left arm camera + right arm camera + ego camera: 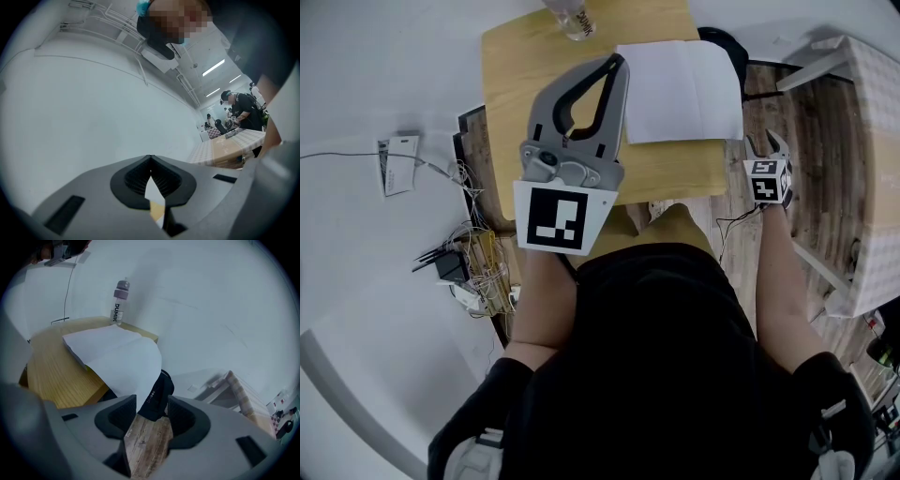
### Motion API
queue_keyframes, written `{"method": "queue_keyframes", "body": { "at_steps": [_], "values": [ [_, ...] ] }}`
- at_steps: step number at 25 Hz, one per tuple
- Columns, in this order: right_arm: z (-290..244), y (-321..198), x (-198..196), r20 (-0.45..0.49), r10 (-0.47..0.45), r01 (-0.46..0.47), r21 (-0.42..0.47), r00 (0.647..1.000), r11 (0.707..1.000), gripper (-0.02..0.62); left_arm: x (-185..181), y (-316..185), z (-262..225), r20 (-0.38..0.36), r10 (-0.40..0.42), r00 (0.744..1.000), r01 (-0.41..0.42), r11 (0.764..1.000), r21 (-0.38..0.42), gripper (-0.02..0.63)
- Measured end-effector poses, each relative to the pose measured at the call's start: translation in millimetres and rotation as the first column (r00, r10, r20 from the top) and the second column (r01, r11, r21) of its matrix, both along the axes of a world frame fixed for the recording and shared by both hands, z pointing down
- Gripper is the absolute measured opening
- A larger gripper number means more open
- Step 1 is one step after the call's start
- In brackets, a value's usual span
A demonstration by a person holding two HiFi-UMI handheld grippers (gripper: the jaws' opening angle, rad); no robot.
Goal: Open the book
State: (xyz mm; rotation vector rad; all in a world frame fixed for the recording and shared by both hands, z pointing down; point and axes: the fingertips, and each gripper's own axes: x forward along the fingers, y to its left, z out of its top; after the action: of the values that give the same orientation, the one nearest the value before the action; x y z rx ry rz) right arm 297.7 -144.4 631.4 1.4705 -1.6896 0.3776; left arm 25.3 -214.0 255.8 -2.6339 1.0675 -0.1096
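One small wooden table [516, 103] stands on a plank floor [811, 159] against a white wall [211, 310], with a tangle of cables [469, 258] on the floor at its left and a clear bottle [572, 19] upright at its far edge. On the table's far right part lies the book [680, 89], open on blank white pages. Its spread runs long from left to right and its fold from near to far, and the right page droops past the table's right edge. The left gripper [617, 64] is held above the table with its jaw tips together on nothing. The right gripper [766, 145], beside the table's right edge, has its jaws wide apart and empty.
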Motion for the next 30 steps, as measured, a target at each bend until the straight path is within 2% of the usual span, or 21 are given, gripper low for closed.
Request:
{"method": "queue_keyframes", "body": {
  "at_steps": [15, 21, 26, 30],
  "values": [
    [-9.1, 1.2, -13.1, 0.008, -0.015, 0.015, 0.044, 1.000, 0.999, 0.202, -6.9, 7.3, -1.8, -0.009, -0.002, 1.000, 0.002, 1.000, -0.002, 0.008],
    [-32.2, -6.9, -8.9, -0.015, 0.007, -0.005, 0.137, 1.000, 0.991, 0.202, -10.3, 10.3, -5.0, -0.023, -0.008, 1.000, 0.008, 1.000, -0.009, 0.008],
    [-58.6, -14.9, -11.6, 0.004, -0.027, 0.026, 0.224, 1.000, 0.974, 0.202, -12.9, 14.5, -12.9, -0.034, -0.013, 0.999, 0.013, 1.000, 0.002, 0.006],
    [-87.7, -22.5, -16.2, -0.017, -0.048, 0.051, 0.289, 0.999, 0.956, 0.202, -13.9, 20.6, -26.5, -0.044, -0.007, 0.999, 0.008, 0.999, 0.037, 0.008]
  ]
}}
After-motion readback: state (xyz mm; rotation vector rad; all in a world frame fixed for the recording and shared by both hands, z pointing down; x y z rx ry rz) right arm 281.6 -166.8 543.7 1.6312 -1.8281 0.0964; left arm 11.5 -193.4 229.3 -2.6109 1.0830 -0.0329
